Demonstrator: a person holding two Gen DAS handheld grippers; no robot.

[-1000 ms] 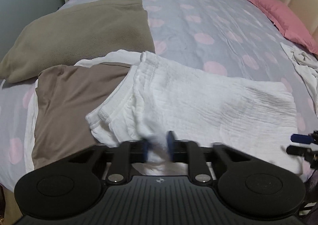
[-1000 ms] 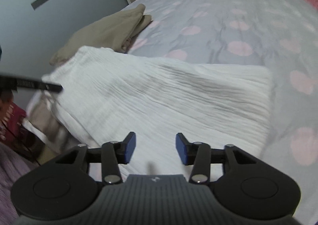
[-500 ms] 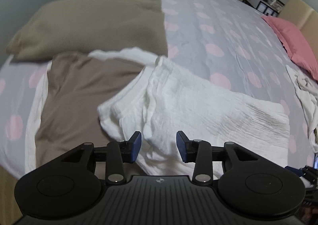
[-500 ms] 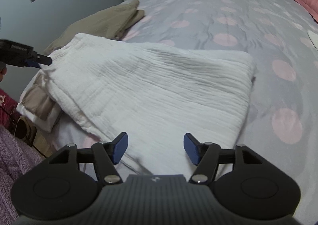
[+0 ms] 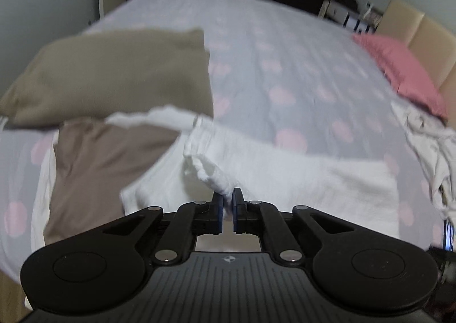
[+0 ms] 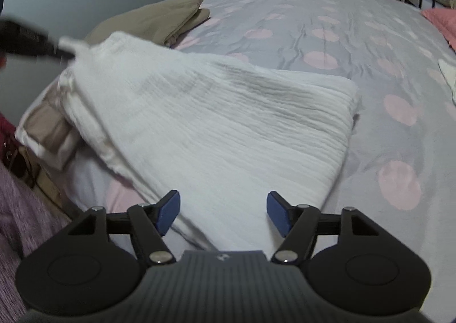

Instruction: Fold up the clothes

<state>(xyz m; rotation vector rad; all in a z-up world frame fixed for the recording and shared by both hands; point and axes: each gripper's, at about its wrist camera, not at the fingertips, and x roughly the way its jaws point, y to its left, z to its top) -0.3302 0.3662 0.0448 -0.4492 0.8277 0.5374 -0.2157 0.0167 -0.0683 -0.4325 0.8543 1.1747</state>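
A white crinkled garment [image 6: 216, 123] lies folded on the grey bed with pink dots; it also shows in the left wrist view [image 5: 285, 177]. My left gripper [image 5: 227, 210] is shut on the garment's near left corner and lifts it; in the right wrist view it shows as a dark blurred bar [image 6: 31, 40] at that corner. My right gripper [image 6: 223, 213] is open and empty, just above the garment's near edge. A folded brown garment [image 5: 108, 163] lies left of the white one, partly under it.
A folded olive-tan blanket [image 5: 114, 75] lies at the far left. A pink pillow [image 5: 399, 66] and a crumpled white cloth [image 5: 430, 152] are at the right. The bed [image 6: 327, 9] stretches far ahead. A purple fabric [image 6: 20, 209] is beside the bed's near left edge.
My left gripper opened, then shut again on the white garment's corner and pulled it up. My right gripper opened wider and stayed above the near edge.
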